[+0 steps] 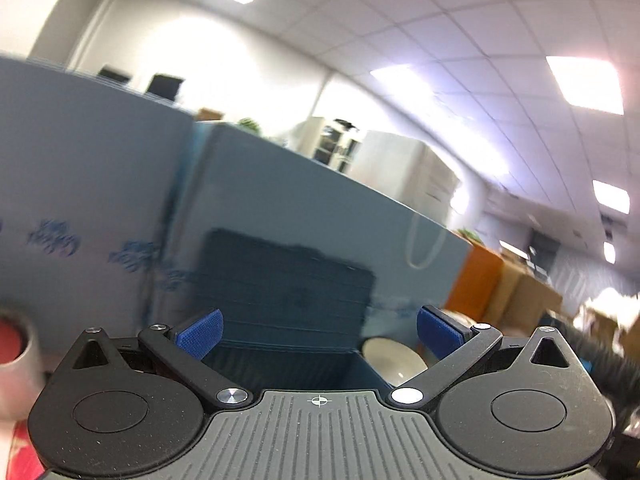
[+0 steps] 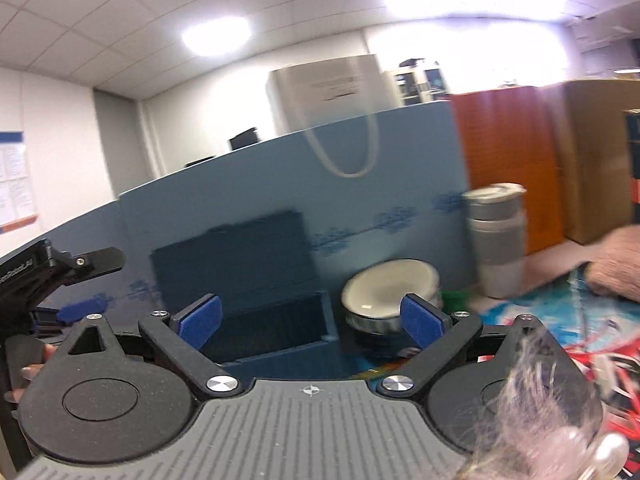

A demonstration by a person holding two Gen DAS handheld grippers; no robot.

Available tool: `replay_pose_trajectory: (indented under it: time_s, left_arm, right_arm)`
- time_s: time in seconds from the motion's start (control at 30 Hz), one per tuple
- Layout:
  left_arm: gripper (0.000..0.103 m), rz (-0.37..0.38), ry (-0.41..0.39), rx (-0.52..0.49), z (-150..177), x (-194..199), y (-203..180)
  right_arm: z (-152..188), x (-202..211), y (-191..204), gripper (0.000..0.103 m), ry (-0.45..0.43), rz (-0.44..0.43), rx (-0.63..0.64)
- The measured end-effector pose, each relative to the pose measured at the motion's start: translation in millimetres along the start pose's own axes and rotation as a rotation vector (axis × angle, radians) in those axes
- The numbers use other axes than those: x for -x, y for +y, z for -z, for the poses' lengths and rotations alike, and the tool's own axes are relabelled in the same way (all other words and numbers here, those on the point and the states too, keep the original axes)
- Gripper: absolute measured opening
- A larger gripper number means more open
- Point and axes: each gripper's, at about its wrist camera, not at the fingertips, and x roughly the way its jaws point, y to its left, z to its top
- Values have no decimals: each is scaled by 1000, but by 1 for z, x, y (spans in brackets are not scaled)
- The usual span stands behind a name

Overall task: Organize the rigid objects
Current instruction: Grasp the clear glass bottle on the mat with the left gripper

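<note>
Stood against the partition [image 2: 280,168], straight ahead in the right wrist view: an open box [image 2: 256,292] with its lid raised. Just right of the box, a stack of bowls [image 2: 390,292]; further right, a lidded tumbler [image 2: 498,240] before cardboard cartons [image 2: 592,160]. Hung over the partition, behind the bowls: a cord loop [image 2: 348,152].

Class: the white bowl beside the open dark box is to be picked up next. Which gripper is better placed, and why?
Probably the right gripper: it is open, empty, and the white bowl lies largely unobstructed ahead. For the left gripper, the bowl is mostly hidden.
</note>
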Motion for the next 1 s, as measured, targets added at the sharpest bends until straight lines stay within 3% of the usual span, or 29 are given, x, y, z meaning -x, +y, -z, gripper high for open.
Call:
replay_pose_trajectory:
  time_s: [0.13, 0.23, 0.37, 0.47, 0.67, 0.77, 0.87, 0.93, 1.0]
  left_arm:
    - [103, 34, -58, -89, 20, 2, -30]
    - [103, 122, -22, -158, 34, -7, -52]
    - [103, 315, 106, -278, 53, -21, -81]
    - [102, 355, 202, -398, 71, -36, -106]
    - [97, 443, 396, -426, 111, -60, -146]
    - [80, 437, 470, -486, 134, -76, -171]
    - [59, 414, 536, -532, 152, -94, -189]
    - [51, 399, 574, -552, 161, -102, -197]
    - [47, 356, 559, -578, 165, -106, -201]
  right_arm:
    - [9, 22, -38, 98, -26, 90, -71]
    - [18, 33, -71, 98, -38, 168, -161]
    - [31, 38, -101, 98, -42, 185, -258]
    - [41, 34, -117, 98, -58, 191, -328]
    - [58, 36, -144, 98, -177, 172, -496]
    - [61, 43, -154, 98, -234, 176, -540]
    - [63, 46, -161, 98, -232, 223, -558]
    - [64, 44, -165, 98, -212, 215, -581]
    - [66, 43, -168, 98, -200, 194, -599]
